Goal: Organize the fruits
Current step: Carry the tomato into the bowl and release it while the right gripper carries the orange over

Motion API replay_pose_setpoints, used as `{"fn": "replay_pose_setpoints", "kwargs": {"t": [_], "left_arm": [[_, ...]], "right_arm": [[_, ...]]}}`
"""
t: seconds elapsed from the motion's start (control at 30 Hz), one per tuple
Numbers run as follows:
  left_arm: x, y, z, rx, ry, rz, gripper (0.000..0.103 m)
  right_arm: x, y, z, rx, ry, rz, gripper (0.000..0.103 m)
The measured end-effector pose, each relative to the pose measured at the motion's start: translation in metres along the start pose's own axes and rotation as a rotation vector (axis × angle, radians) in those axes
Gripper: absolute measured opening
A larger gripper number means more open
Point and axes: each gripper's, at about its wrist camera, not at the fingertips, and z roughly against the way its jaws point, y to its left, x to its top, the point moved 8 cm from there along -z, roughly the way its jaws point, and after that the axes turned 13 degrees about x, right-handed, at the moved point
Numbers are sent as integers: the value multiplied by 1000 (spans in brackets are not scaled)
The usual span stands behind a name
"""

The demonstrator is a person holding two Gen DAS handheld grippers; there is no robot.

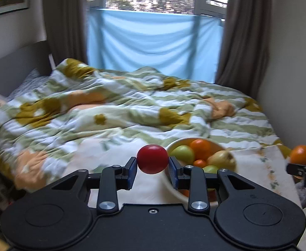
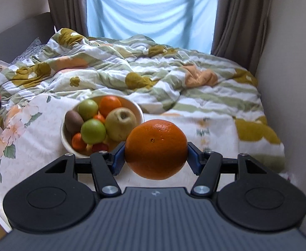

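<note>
Right wrist, orange (image 2: 156, 149) clamped in right tool (image 2: 156, 156)

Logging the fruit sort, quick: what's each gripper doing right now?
Left gripper: closed on a red fruit, held in the air.
Right gripper: closed on an orange, held in the air near the bowl.

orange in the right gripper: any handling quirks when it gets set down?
The orange is round, so it will probably roll once released on the soft cloth. The right gripper is spread wide around it; likely heavy-ish. The peel looks dimpled, so grip seems secure.
</note>
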Motion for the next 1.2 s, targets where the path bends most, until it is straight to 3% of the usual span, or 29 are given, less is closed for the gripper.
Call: {"fn": "replay_pose_setpoints", "kwargs": {"t": [0.27,0.47,0.7,0.9,0.97,1.0,1.03,1.2], "left_arm": [[25,-59,-47,-109,17,-103,36],[22,-97,-91,-174,68,-194,36],[7,-121,-134,-211,152,-279,36],[0,-126,-144,-256,171,-318,38],[2,-125,-145,-263,165,-328,66],[3,-123,-143,-264,152,-330,90],[5,-120,-140,-262,127,-329,100],[7,-100,-126,-232,68,-353,100]], "right_arm": [[35,-8,-22,2,-26,-27,75],[50,-17,-46,-12,-18,-46,75],[57,-27,-71,-35,1,-79,75],[59,-31,-85,-47,11,-100,75],[61,-31,-87,-48,11,-107,75],[62,-31,-89,-49,10,-107,75],[62,-31,-88,-49,10,-107,75],[69,-26,-93,-41,4,-101,75]]}}
